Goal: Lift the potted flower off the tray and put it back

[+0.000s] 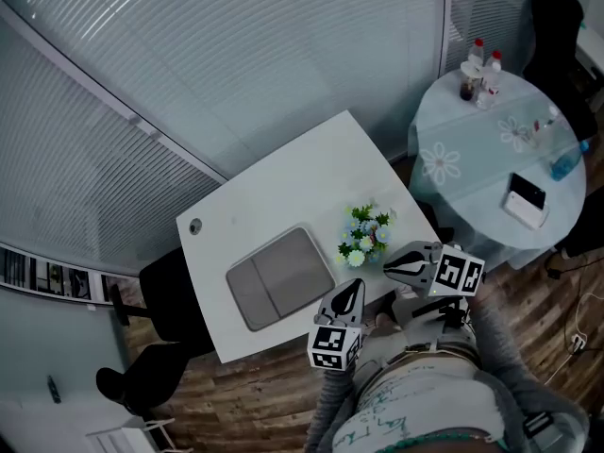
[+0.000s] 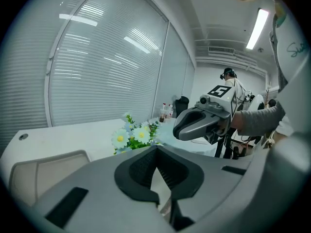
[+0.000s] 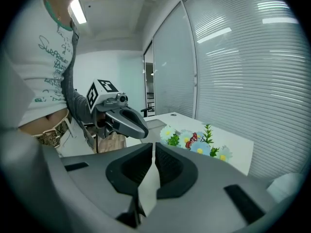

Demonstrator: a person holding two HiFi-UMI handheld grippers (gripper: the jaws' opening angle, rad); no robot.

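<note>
The potted flower sits on the white worktop just beside the grey tray, not in it. Left gripper and right gripper are both clenched on nothing, hovering near the flower

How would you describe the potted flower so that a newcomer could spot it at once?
Find the white desk beside the blinds. Right of its grey tray in the head view stands the potted flower, the desk's only green, blossoming thing.
</note>
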